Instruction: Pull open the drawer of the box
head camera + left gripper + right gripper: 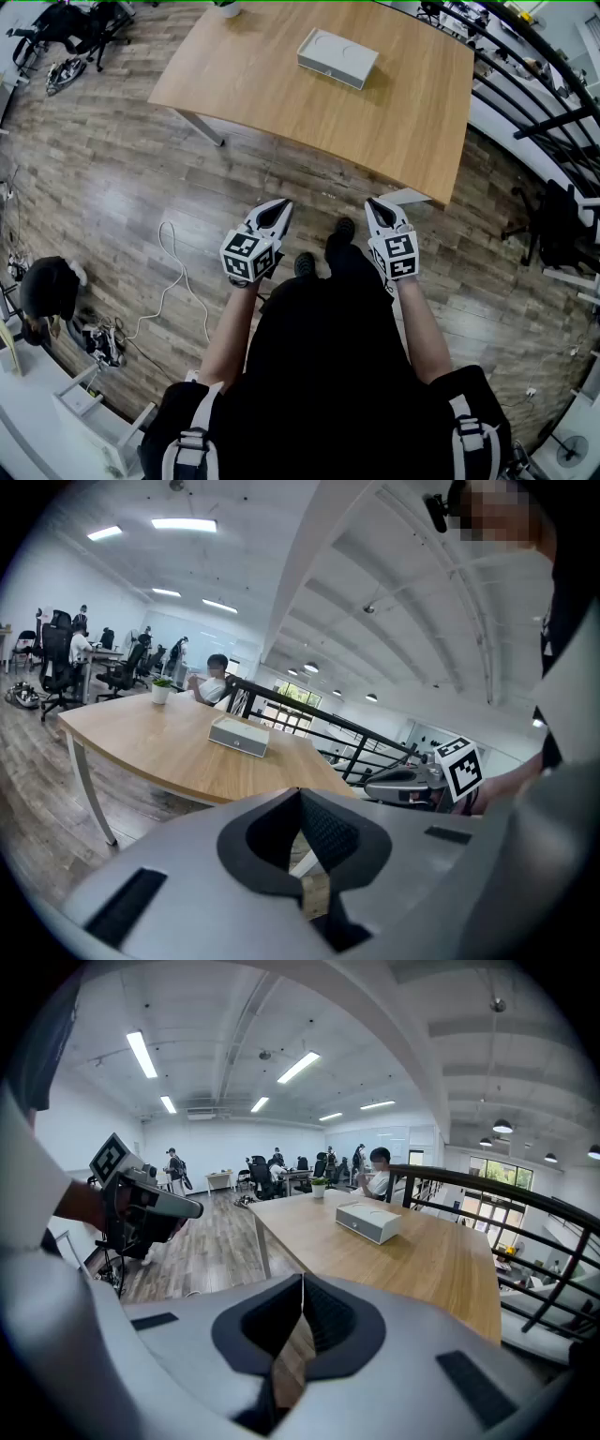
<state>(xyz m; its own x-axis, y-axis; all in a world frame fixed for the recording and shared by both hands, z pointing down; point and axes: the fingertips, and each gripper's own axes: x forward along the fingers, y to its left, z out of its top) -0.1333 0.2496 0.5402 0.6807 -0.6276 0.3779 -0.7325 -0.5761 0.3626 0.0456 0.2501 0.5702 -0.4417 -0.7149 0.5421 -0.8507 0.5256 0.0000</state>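
Note:
A small white box (337,57) with a drawer lies on the far part of a wooden table (281,94); it also shows as the box (238,735) in the left gripper view and the box (367,1222) in the right gripper view. Both grippers hang well short of the table, in front of the person's body. My left gripper (279,208) is shut with nothing in it. My right gripper (375,205) is also shut and holds nothing. In the left gripper view the right gripper (412,780) shows to the right; the left gripper (155,1204) shows in the right gripper view.
A black metal railing (525,84) runs along the table's right side. A white cable (173,272) lies on the wooden floor at the left. Office chairs (75,28) stand at the far left, and a potted plant (319,1186) sits at the table's far end. People sit in the background.

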